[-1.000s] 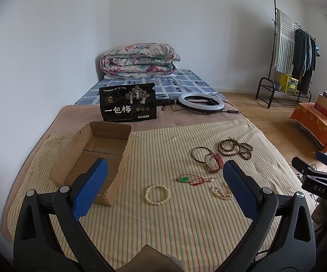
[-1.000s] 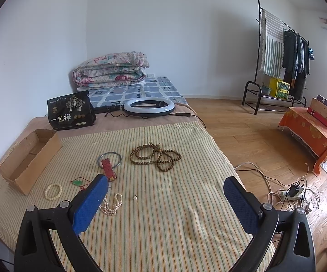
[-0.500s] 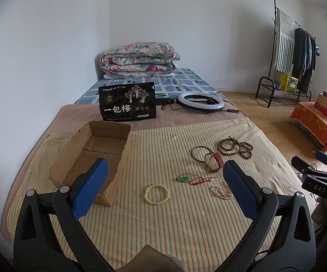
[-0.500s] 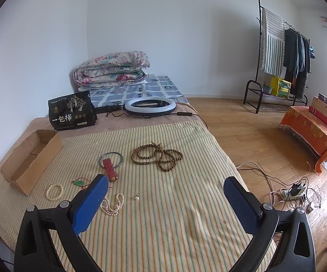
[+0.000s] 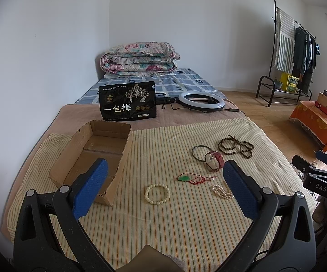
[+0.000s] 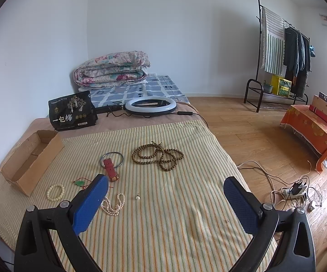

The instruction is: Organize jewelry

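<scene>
From my left wrist view, the left claw (image 5: 163, 190) hangs released and empty above the striped bed (image 5: 163, 222). The open box (image 5: 91, 154) sits on the bed to the left, with nothing visible inside. A white bracelet (image 5: 157, 194) lies between my fingers, a green pendant (image 5: 185, 178) on red cord just beyond, pearls (image 5: 222, 192) beside my right finger, and further off a bangle (image 5: 200, 153), red watch (image 5: 213, 161) and brown beads (image 5: 236, 147). From my right wrist view, the right claw (image 6: 165, 195) is also released, holding nothing, above the bed. The pearls (image 6: 113, 205) lie just beside its left finger, a loose pearl (image 6: 137, 197) near them, the watch (image 6: 110, 169) overlapping the bangle (image 6: 111, 159), the beads (image 6: 157, 156) beyond.
</scene>
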The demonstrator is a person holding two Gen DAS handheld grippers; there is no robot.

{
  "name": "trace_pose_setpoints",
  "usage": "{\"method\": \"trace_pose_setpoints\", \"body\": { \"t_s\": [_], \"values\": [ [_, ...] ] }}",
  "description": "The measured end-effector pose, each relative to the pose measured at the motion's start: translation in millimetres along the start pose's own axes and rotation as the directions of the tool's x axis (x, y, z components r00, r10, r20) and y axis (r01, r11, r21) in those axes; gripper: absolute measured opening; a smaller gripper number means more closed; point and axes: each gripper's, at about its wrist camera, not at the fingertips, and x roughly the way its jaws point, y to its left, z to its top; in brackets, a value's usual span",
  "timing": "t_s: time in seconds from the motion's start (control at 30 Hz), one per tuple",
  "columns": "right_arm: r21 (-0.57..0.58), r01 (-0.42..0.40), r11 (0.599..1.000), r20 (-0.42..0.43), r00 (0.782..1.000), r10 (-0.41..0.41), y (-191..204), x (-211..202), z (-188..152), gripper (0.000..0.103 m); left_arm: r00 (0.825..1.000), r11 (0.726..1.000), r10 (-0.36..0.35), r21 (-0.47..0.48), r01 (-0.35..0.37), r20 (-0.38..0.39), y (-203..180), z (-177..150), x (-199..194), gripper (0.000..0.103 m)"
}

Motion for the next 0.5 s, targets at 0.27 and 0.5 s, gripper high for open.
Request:
{"method": "trace_pose_setpoints", "body": {
  "t_s": [0.27, 0.5],
  "values": [
    [0.001, 0.0, 1.0, -0.001, 1.0, 0.0, -0.5, -0.1, -0.3, 0.103, 1.0, 1.0, 0.001, -0.001, -0.001, -0.001, -0.5, -0.9, 0.2, 0.103],
    [0.003, -0.003, 1.0, -0.005, 1.0, 0.003, -0.4, 0.7, -0.2, 0.103, 1.0, 1.0, 0.003, -0.001, -0.003, -0.002, 0.2, -0.6, 0.6, 0.103]
  ]
}}
